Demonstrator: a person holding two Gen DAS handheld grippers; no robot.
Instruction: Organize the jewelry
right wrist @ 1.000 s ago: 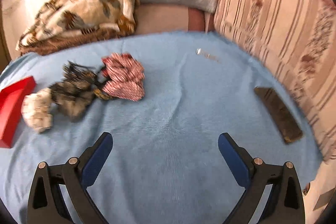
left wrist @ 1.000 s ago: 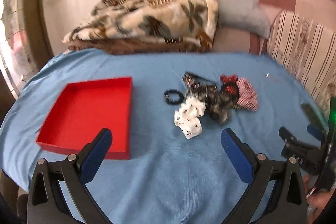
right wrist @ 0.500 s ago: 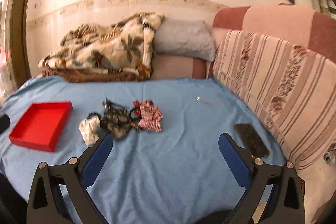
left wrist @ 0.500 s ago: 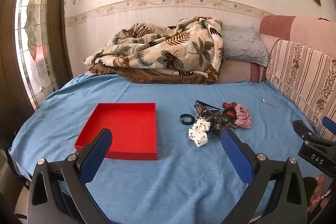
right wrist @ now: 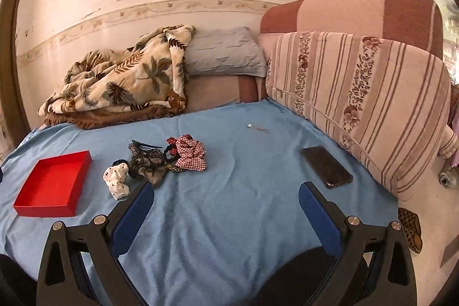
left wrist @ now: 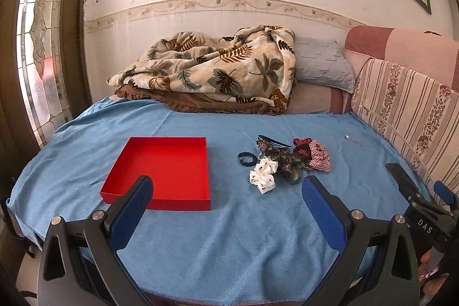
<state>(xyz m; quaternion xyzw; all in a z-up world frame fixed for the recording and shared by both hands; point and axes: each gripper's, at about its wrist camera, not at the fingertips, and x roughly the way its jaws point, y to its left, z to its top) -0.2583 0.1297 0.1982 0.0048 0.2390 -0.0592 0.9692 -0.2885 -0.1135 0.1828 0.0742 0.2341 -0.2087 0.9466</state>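
An empty red tray (left wrist: 160, 171) (right wrist: 53, 187) lies on the blue bed cover, left of a small heap of hair accessories. The heap holds a white dotted scrunchie (left wrist: 264, 175) (right wrist: 116, 181), a dark patterned scrunchie (left wrist: 289, 167) (right wrist: 147, 167), a red checked scrunchie (left wrist: 320, 155) (right wrist: 190, 152), a black hair tie (left wrist: 246, 158) and a dark hair clip (left wrist: 272, 140). A small silver piece (left wrist: 347, 137) (right wrist: 250, 126) lies apart, further right. My left gripper (left wrist: 226, 191) and right gripper (right wrist: 225, 192) are both open, empty, held back above the bed's near edge.
A black phone (right wrist: 325, 166) lies on the cover at the right, beside a striped cushion (right wrist: 358, 93). A leaf-print blanket (left wrist: 218, 70) and a grey pillow (left wrist: 321, 65) lie at the back against the wall. The right gripper's body (left wrist: 424, 211) shows in the left wrist view.
Both grippers have pulled back and up from the bed, so the tray and heap look smaller and further off. Both stay open and empty.
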